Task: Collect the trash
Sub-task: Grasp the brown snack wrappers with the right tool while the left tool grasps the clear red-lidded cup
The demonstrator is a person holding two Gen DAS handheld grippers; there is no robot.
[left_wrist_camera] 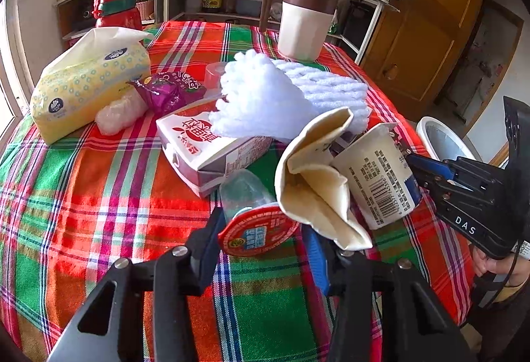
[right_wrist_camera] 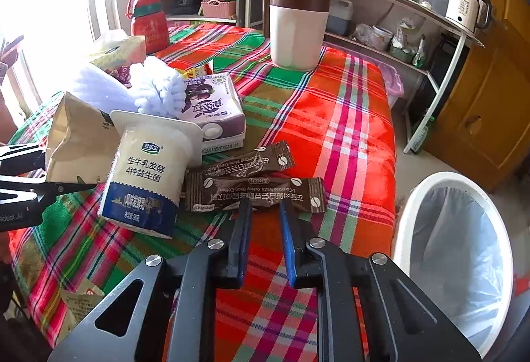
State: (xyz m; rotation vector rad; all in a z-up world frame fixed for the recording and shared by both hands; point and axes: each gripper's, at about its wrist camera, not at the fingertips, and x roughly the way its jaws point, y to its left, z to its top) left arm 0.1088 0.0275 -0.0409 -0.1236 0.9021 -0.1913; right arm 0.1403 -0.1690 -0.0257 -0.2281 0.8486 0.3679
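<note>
In the left wrist view my left gripper [left_wrist_camera: 263, 224] is shut on a clear cup with a red lid [left_wrist_camera: 258, 231], one pad against each side of it. A crumpled beige paper bag [left_wrist_camera: 318, 176] and a white yoghurt cup [left_wrist_camera: 377, 176] lie just beyond. In the right wrist view my right gripper [right_wrist_camera: 265, 206] is shut on the near edge of a brown coffee sachet [right_wrist_camera: 255, 193]; a second sachet [right_wrist_camera: 238, 160] lies behind it. A white bin with a clear liner [right_wrist_camera: 430, 180] stands off the table's right edge.
On the plaid tablecloth [left_wrist_camera: 99, 196] lie a red-and-white drink carton [left_wrist_camera: 205, 143], white foam netting [left_wrist_camera: 265, 97], a purple wrapper [left_wrist_camera: 165, 90] and a yellow tissue pack [left_wrist_camera: 89, 87]. A tall mug [right_wrist_camera: 298, 24] and a red bottle [left_wrist_camera: 116, 7] stand at the back. Shelves run behind.
</note>
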